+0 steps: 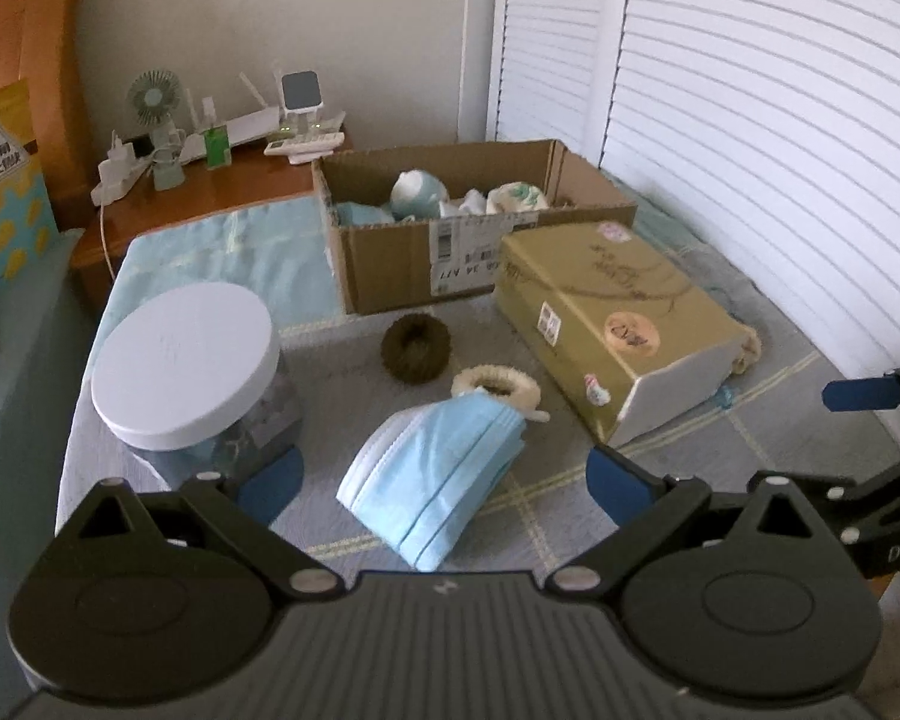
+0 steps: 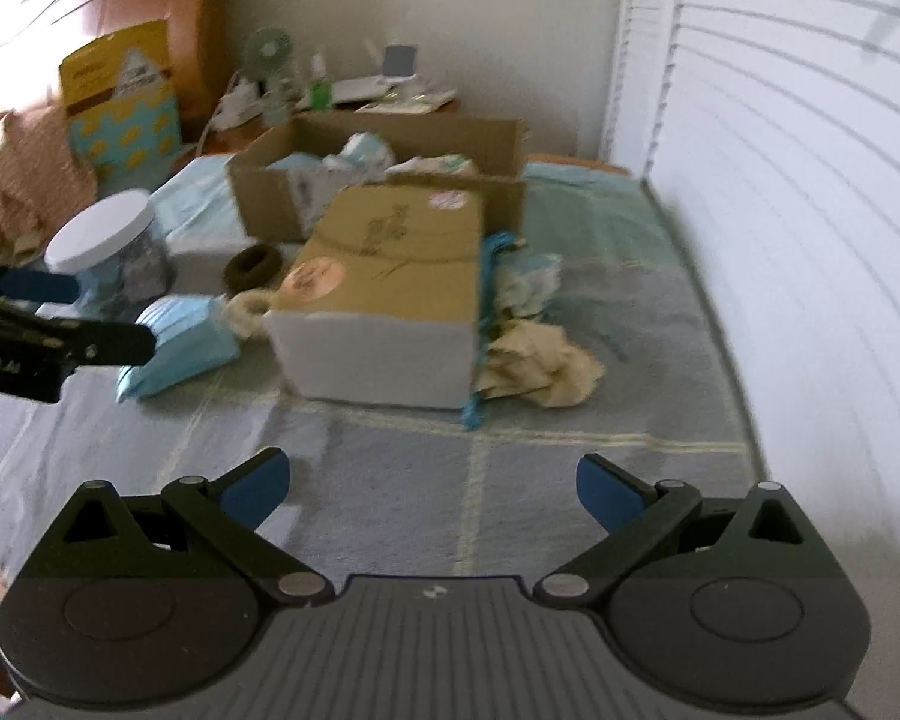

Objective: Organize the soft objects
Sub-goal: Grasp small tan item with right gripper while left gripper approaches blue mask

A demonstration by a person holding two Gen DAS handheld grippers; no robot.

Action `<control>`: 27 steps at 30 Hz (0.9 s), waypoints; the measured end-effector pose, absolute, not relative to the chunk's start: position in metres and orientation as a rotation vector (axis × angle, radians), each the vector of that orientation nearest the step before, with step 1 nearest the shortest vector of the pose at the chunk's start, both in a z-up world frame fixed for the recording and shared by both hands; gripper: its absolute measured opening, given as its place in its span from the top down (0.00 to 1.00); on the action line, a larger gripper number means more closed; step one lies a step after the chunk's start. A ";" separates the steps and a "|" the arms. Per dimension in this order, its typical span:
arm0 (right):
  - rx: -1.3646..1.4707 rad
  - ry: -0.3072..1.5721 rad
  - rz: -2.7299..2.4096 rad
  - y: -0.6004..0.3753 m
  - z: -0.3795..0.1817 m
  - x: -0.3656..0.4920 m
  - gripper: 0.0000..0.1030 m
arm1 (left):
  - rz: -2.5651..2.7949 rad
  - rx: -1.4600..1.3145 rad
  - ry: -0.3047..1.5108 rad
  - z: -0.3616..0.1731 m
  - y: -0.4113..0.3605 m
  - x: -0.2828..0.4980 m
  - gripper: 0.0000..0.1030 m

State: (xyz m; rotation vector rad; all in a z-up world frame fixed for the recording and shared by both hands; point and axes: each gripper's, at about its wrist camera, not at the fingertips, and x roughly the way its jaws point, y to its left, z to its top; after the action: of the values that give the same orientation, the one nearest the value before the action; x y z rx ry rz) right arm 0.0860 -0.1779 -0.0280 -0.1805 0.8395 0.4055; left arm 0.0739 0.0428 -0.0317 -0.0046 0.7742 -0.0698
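we hold the left gripper [image 1: 444,483] spread wide and empty over the bed, its blue pads on either side of the stack of blue face masks [image 1: 435,471] lying on the checked blanket [image 1: 570,516]. the right gripper [image 2: 432,486] is likewise spread and holding nothing, hanging above bare blanket in front of the gold box [image 2: 390,276], which lies on its side.

the step in hand looks like picking up the masks for the open cardboard box [image 1: 450,264] behind. to do it well we would lower until the pads bracket the stack across its short side, close slowly so the layers pinch together and don't fan out, and keep clear of the cream scrunchie [image 1: 498,387] touching the stack's far edge.

by count: one mask stack, two scrunchies (cream, and a dark brown scrunchie [image 1: 417,348] just beyond), one white-lidded jar [image 1: 183,360], two boxes, and one crumpled beige cloth [image 2: 540,369] beside the gold box. the soft items inside the cardboard box are too jumbled to count.
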 end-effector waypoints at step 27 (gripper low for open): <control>-0.356 0.815 0.615 -0.123 -0.060 0.094 0.20 | -0.068 -0.027 0.822 -0.051 0.054 0.081 0.03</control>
State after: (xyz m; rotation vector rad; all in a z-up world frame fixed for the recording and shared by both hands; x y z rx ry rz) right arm 0.0944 -0.1228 -0.0604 -0.3562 0.8152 0.6151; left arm 0.0805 0.0536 -0.0513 -0.0272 0.8221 -0.0677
